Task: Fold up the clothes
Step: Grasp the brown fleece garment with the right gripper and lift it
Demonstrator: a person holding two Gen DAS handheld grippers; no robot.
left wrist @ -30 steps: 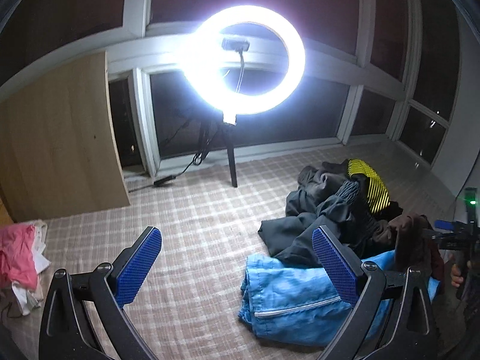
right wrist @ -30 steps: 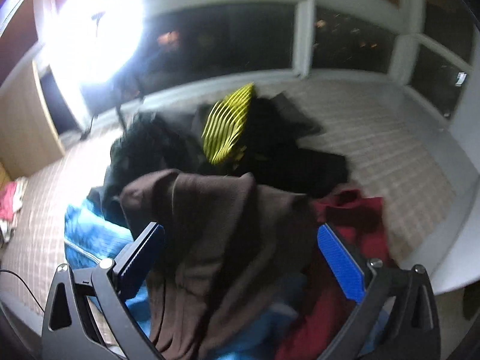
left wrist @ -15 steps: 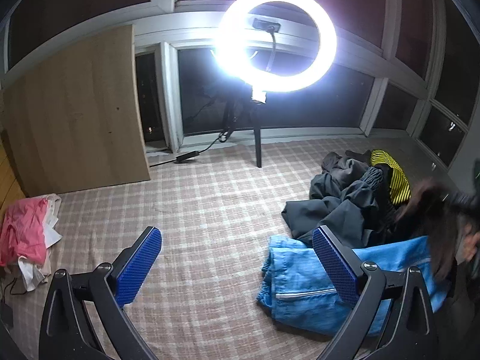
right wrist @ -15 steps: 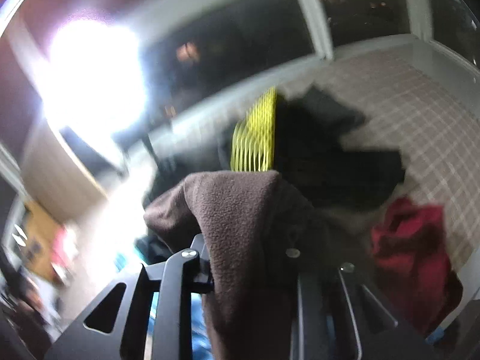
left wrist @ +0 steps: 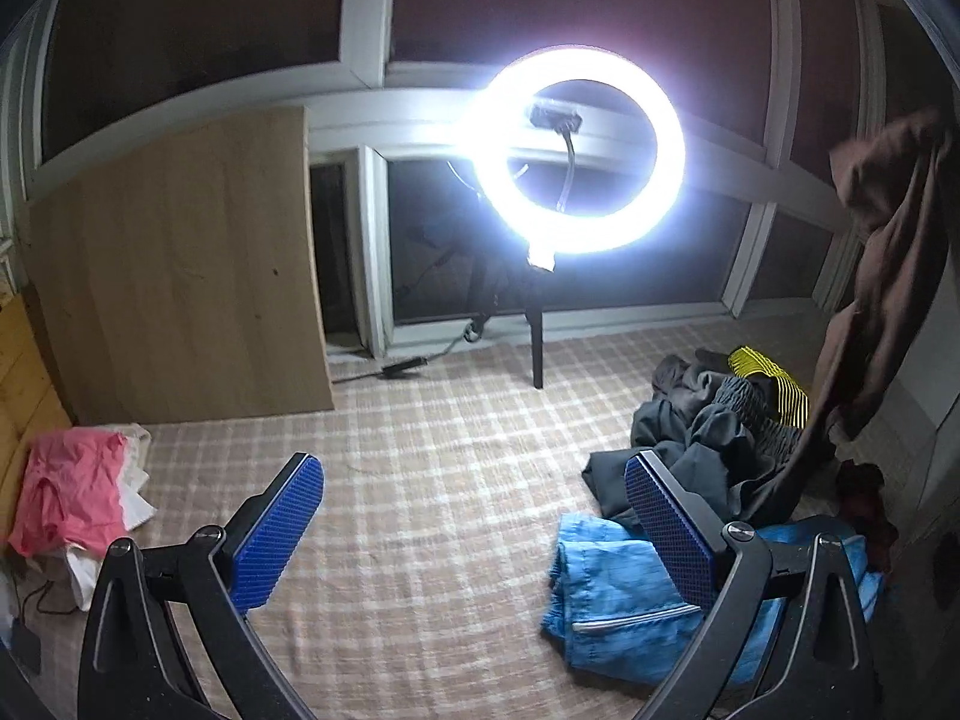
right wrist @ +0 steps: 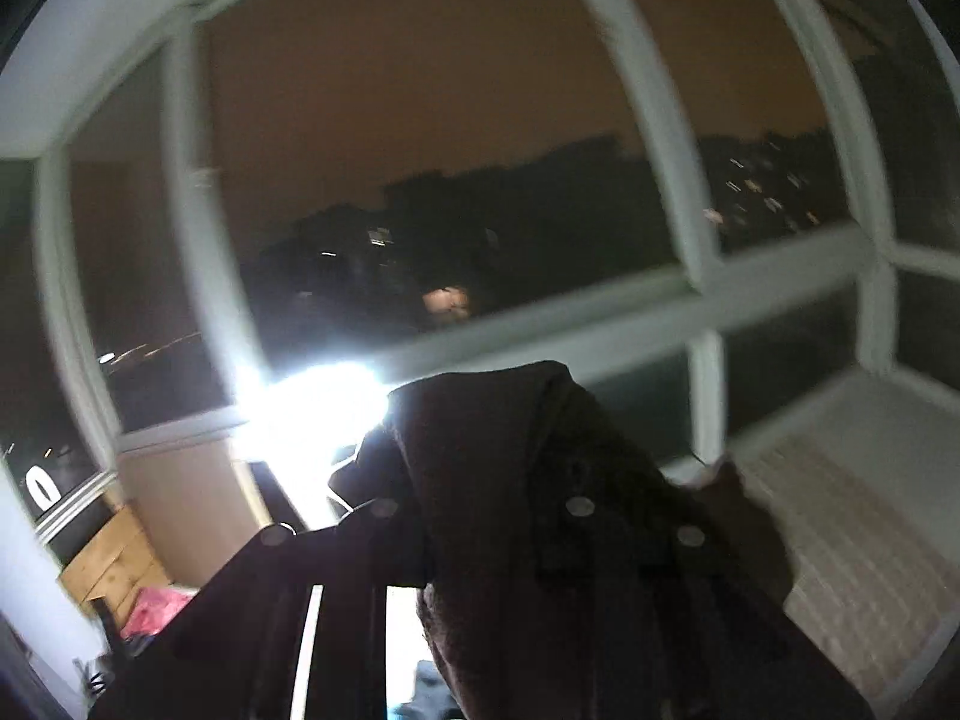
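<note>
A brown fleece garment [left wrist: 888,276] hangs high at the right of the left wrist view, its lower end trailing toward the pile. My right gripper [right wrist: 480,516] is shut on this brown garment [right wrist: 510,480] and tilted up toward the windows; the cloth drapes over its jaws. My left gripper [left wrist: 474,522] is open and empty, low over the checked mat [left wrist: 420,480]. A pile of clothes lies at the right: a blue garment [left wrist: 618,594], dark grey clothes [left wrist: 708,438], a yellow-striped piece [left wrist: 774,378] and a dark red one [left wrist: 864,498].
A lit ring light [left wrist: 576,150] on a tripod stands at the back by the windows, its cable on the floor. A wooden board [left wrist: 180,276] leans at the left. Pink and white clothes [left wrist: 66,492] lie at the far left.
My right gripper shut on the brown garment and lifted it high off the pile, tilting up to the windows. My left gripper stayed open and drew back a little.
</note>
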